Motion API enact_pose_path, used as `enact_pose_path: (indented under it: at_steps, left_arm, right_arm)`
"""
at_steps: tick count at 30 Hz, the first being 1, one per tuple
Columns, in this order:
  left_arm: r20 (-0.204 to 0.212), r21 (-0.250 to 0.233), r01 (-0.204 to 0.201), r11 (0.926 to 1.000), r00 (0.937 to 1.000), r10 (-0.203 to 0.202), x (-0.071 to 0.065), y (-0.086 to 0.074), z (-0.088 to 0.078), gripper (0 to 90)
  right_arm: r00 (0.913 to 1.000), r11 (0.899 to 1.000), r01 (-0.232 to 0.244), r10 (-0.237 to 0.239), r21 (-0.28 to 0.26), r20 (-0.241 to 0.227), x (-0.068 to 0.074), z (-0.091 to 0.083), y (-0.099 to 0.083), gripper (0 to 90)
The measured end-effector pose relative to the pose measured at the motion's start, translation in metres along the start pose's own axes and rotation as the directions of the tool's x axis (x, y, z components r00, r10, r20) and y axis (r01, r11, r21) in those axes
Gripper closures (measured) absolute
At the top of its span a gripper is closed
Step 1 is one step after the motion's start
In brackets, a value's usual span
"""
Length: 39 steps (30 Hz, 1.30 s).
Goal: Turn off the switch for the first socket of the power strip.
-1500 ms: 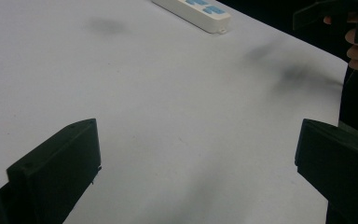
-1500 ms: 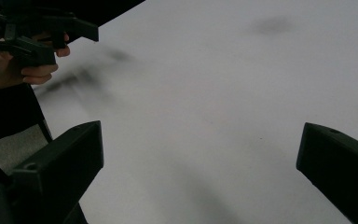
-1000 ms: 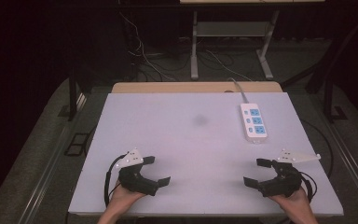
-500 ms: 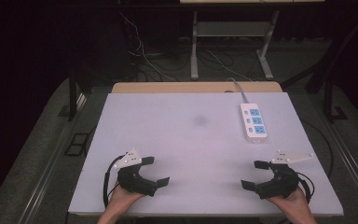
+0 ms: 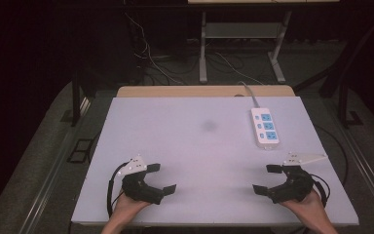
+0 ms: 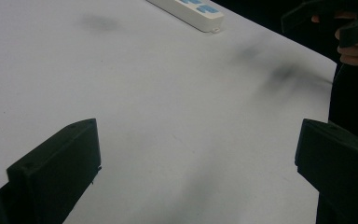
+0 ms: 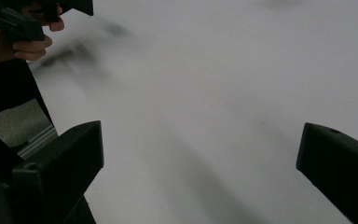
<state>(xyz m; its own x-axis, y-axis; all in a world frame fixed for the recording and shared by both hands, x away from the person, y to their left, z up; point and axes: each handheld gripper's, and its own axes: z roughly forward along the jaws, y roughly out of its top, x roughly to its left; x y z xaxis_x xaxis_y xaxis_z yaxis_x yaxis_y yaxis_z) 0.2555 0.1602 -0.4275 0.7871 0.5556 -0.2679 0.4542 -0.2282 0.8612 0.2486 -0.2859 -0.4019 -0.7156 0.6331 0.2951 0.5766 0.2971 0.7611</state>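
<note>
Black grippers (image 5: 160, 179), grey three-cornered plates (image 5: 132, 165)

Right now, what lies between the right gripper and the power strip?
Nothing: in the high view, only bare white table separates the right gripper from the power strip.

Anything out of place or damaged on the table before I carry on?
Nothing stands out. The power strip lies flat near the table's far right edge, looking intact. A faint dark smudge marks the surface left of it. The left gripper and right gripper are open and empty.
</note>
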Motion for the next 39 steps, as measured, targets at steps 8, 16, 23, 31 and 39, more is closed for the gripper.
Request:
enact_pose_path:
  at_steps: [8, 16, 23, 31, 39]
  left_arm:
    - [0.001, 0.001, 0.003, 1.0, 1.0, -0.003, 0.001, 0.0, 0.0, 0.0]
    - [0.003, 0.008, 0.003, 1.0, 1.0, -0.003, 0.0, -0.001, 0.001, 0.0]
    - [0.001, 0.006, 0.006, 1.0, 1.0, -0.006, 0.001, -0.001, 0.001, 0.0]
    - [0.009, 0.012, 0.01, 0.9999, 0.9999, -0.01, 0.001, -0.001, 0.002, 0.0]
    - [0.006, 0.01, 0.009, 0.9999, 0.9999, -0.009, 0.002, -0.001, 0.001, 0.0]
  right_arm:
    - [1.0, 1.0, 0.001, -0.001, 0.008, 0.0, -0.006, -0.005, 0.012, 0.3]
    - [1.0, 1.0, -0.003, 0.003, 0.024, -0.002, -0.011, -0.007, 0.02, 0.3]
    - [1.0, 0.999, 0.009, -0.009, 0.033, 0.001, -0.016, -0.008, 0.031, 0.3]
    - [0.9997, 0.999, 0.023, -0.022, 0.042, -0.003, -0.022, -0.009, 0.045, 0.3]
    - [0.9995, 0.998, 0.032, -0.033, 0.063, 0.002, -0.03, -0.007, 0.057, 0.3]
